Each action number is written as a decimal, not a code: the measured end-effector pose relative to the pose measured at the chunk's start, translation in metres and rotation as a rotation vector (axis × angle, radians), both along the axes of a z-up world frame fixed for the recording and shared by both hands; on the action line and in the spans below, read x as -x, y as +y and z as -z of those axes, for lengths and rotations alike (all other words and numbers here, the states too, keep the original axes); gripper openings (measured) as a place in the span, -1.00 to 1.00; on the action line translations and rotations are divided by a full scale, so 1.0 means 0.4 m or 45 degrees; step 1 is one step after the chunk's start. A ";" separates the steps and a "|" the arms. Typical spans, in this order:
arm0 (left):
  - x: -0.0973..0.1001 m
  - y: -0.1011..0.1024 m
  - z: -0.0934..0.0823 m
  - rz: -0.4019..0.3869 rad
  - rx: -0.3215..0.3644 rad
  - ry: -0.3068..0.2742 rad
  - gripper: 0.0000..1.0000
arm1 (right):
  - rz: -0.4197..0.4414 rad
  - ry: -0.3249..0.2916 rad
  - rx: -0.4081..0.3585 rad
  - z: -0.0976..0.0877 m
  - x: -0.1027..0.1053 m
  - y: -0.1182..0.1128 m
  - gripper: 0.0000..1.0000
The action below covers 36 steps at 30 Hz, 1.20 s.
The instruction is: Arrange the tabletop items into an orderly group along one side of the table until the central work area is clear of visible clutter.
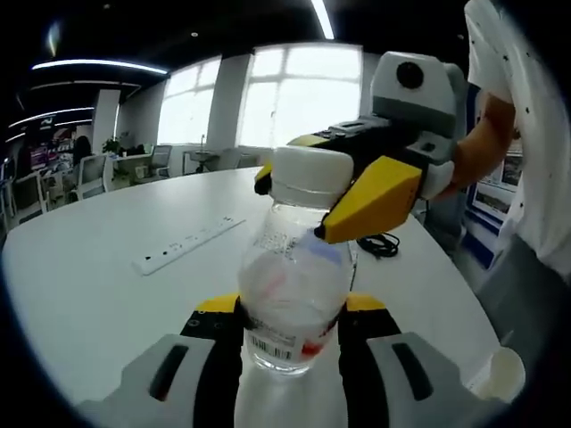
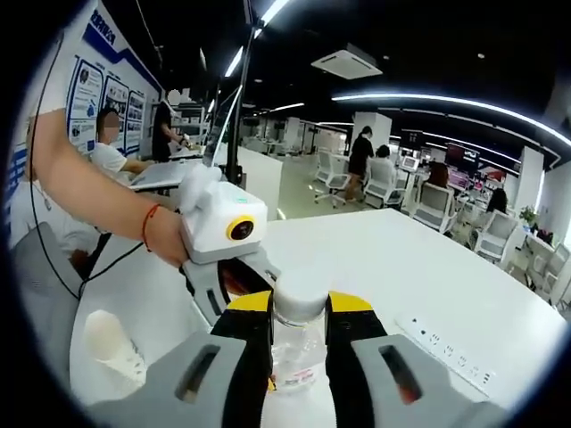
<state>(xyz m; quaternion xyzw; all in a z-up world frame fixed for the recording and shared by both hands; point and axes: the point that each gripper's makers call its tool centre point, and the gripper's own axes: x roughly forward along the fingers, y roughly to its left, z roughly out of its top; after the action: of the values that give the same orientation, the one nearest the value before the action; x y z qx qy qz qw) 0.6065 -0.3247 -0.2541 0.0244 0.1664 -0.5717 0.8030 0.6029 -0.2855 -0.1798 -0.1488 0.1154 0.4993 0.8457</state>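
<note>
A clear plastic bottle (image 1: 290, 285) with a white cap (image 1: 308, 169) and a barcode label stands upright between my left gripper's (image 1: 290, 316) yellow-tipped jaws, which are shut on its body. My right gripper (image 1: 299, 205) reaches in from the right and is shut on the cap. In the right gripper view, my right gripper (image 2: 299, 308) pinches the white cap (image 2: 299, 292), with the bottle (image 2: 290, 361) below it. Just behind, a hand holds my left gripper (image 2: 227, 276).
The round white table (image 1: 107, 241) holds a white power strip (image 1: 187, 242), a black cable (image 1: 379, 245) and a paper cup (image 1: 500, 374) near the edge. The cup (image 2: 111, 343) and strip (image 2: 446, 348) lie on either side of the bottle. People sit at desks behind.
</note>
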 end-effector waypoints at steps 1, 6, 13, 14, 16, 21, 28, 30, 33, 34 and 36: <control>0.001 0.000 0.002 0.001 -0.001 0.001 -0.18 | -0.001 0.002 0.002 0.001 0.001 0.000 -0.61; 0.002 -0.003 0.008 0.005 -0.010 -0.002 -0.18 | -0.005 -0.001 0.017 0.008 0.004 -0.002 -0.61; 0.002 -0.004 0.011 0.002 -0.008 -0.005 -0.18 | -0.006 0.001 0.020 0.011 0.004 -0.004 -0.61; 0.002 -0.004 0.011 0.002 -0.008 -0.004 -0.18 | -0.008 -0.002 0.022 0.011 0.004 -0.004 -0.61; 0.002 -0.004 0.011 0.001 -0.007 -0.004 -0.18 | -0.005 0.005 0.020 0.012 0.005 -0.005 -0.61; 0.004 -0.004 0.013 0.001 -0.005 0.006 -0.17 | -0.013 0.011 0.033 0.012 0.009 -0.001 -0.60; 0.004 -0.003 0.016 0.000 -0.007 0.021 -0.16 | -0.008 0.019 0.051 0.013 0.009 -0.002 -0.59; 0.006 -0.003 0.017 0.003 -0.010 0.022 -0.15 | -0.009 0.018 0.059 0.012 0.012 -0.002 -0.59; 0.007 -0.003 0.017 0.003 -0.010 0.024 -0.15 | -0.009 0.018 0.066 0.014 0.014 -0.003 -0.59; 0.007 -0.003 0.017 0.001 -0.011 0.025 -0.15 | 0.000 0.018 0.070 0.014 0.012 -0.005 -0.59; 0.007 -0.002 0.018 0.002 -0.020 0.022 -0.15 | 0.002 0.028 0.066 0.014 0.013 -0.005 -0.59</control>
<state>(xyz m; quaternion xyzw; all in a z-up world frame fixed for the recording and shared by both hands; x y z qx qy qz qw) 0.6037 -0.3256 -0.2615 0.0258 0.1778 -0.5711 0.8009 0.5978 -0.2874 -0.1853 -0.1650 0.1375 0.4969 0.8408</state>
